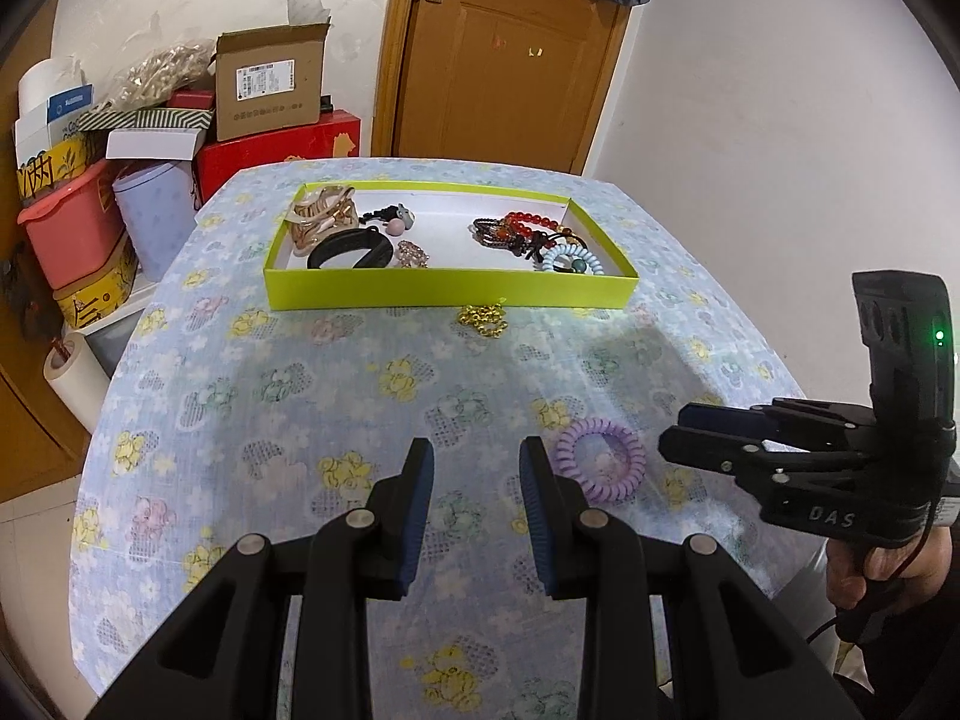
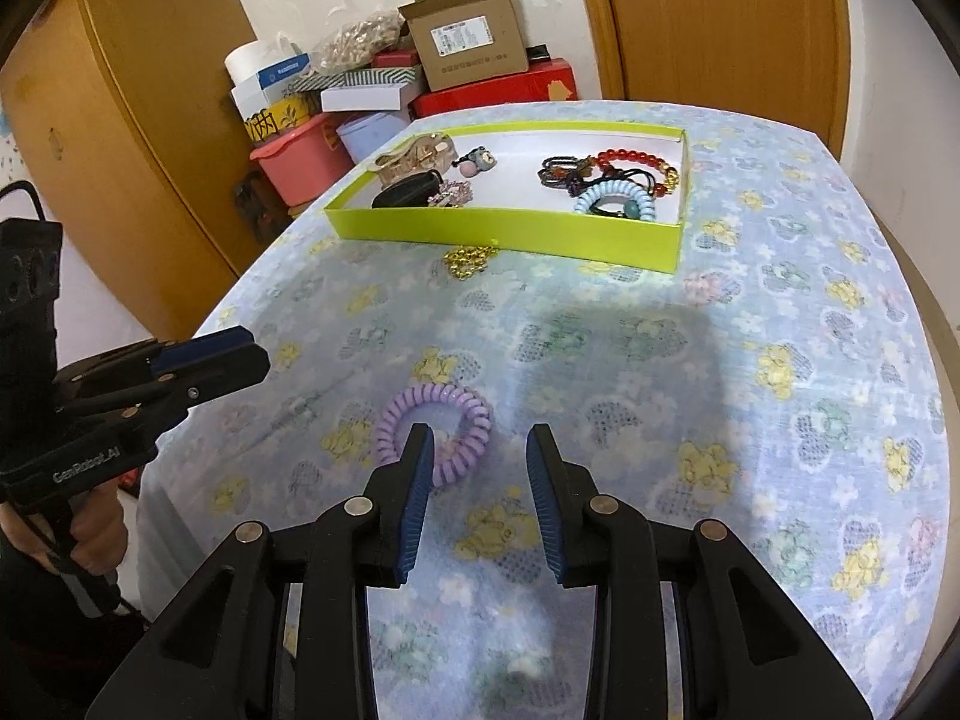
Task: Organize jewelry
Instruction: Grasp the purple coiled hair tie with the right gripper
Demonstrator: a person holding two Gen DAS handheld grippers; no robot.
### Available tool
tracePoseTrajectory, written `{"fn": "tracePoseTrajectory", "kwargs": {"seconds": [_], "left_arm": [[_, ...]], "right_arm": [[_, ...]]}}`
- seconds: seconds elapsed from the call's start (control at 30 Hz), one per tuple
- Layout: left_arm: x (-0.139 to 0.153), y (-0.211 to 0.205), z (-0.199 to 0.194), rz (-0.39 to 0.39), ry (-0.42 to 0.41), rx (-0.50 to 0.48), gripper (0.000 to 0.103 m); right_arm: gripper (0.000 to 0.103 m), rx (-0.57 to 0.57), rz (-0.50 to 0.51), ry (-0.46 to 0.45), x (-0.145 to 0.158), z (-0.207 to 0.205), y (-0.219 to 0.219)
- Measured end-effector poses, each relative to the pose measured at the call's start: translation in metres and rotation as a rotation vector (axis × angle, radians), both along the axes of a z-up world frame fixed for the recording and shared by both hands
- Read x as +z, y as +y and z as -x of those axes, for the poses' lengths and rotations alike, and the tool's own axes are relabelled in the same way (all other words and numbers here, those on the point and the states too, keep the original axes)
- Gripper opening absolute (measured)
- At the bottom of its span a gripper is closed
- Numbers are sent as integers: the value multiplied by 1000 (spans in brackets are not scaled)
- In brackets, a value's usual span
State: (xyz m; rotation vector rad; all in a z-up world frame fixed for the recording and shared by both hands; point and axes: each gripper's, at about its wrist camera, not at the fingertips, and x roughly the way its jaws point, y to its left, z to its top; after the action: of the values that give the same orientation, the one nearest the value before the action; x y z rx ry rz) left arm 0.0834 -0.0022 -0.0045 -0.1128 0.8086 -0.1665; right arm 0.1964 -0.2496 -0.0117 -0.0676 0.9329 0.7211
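Left wrist view: left gripper (image 1: pixel 477 462) jaws apart, empty, over flowered tablecloth (image 1: pixel 300 396); purple coil hair tie (image 1: pixel 602 459) just right of it, right gripper (image 1: pixel 678 433) beside. Green tray (image 1: pixel 447 289) far back, gold beads (image 1: pixel 483 320) touching front wall. Right wrist view: right gripper (image 2: pixel 480 450) parted, empty, left finger overlapping hair tie; boxes (image 2: pixel 462 36) behind table.

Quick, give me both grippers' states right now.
Left gripper: open, holding nothing.
Right gripper: open, empty; the purple hair tie lies just beyond its left finger.
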Motion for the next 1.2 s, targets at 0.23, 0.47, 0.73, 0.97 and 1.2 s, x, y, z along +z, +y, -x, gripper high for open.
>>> {"fn": "tracePoseTrajectory", "kwargs": {"seconds": [0.23, 0.47, 0.73, 0.97, 1.2], "left_arm": [[-2, 6, 1, 14, -2, 12, 31], [-5, 12, -3, 24, 7, 23, 31], [-9, 6, -18, 22, 22, 4, 31], [-10, -9, -51, 1, 11, -41, 43], [-23, -28, -95, -38, 38, -66, 43]], "right_arm": [[33, 34, 81, -37, -11, -1, 22], [17, 57, 157, -96, -17, 2, 31], [10, 37, 149, -110, -17, 0, 24], [10, -13, 121, -95, -15, -13, 3], [10, -50, 89, -64, -16, -25, -17]]}}
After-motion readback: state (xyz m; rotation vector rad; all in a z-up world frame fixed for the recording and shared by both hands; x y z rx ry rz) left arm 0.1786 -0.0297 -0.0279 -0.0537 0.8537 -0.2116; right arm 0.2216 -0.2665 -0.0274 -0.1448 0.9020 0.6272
